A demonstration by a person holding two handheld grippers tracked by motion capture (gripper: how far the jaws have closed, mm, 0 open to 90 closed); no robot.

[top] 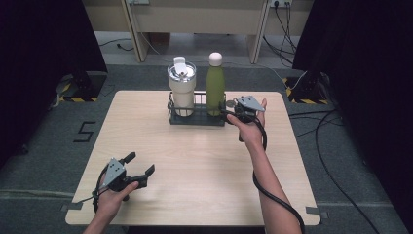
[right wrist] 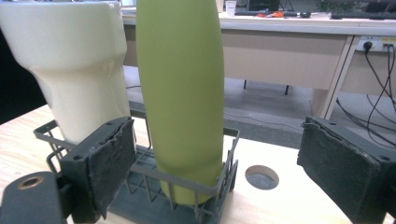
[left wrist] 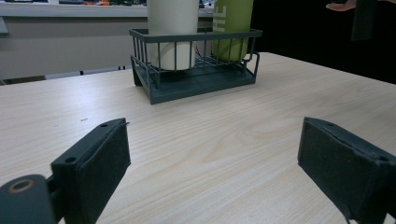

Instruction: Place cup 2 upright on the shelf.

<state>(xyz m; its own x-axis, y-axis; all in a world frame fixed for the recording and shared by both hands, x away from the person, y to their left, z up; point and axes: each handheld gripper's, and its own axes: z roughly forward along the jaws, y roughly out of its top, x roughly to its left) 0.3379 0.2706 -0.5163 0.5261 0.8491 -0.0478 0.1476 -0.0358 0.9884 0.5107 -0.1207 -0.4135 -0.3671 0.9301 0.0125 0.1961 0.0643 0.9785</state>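
Note:
A dark wire basket (top: 195, 118) stands at the table's far middle. In it are a cream tumbler with a lid (top: 182, 92) and a green bottle with a pale cap (top: 215, 90), both upright. My right gripper (top: 228, 110) is level at the basket's right end, pointing at the bottle. In the right gripper view the green bottle (right wrist: 180, 93) stands partly between the open jaws of my right gripper (right wrist: 215, 158), and neither pad touches it; the tumbler (right wrist: 74, 60) is behind the left pad. My left gripper (top: 141, 162) rests open near the front left corner, holding nothing.
The light wooden table (top: 195, 165) has a round cable hole (right wrist: 261, 177) just right of the basket. Cables (top: 336, 146) run over the floor at the right. Desk legs stand behind the table, with dark curtains on both sides.

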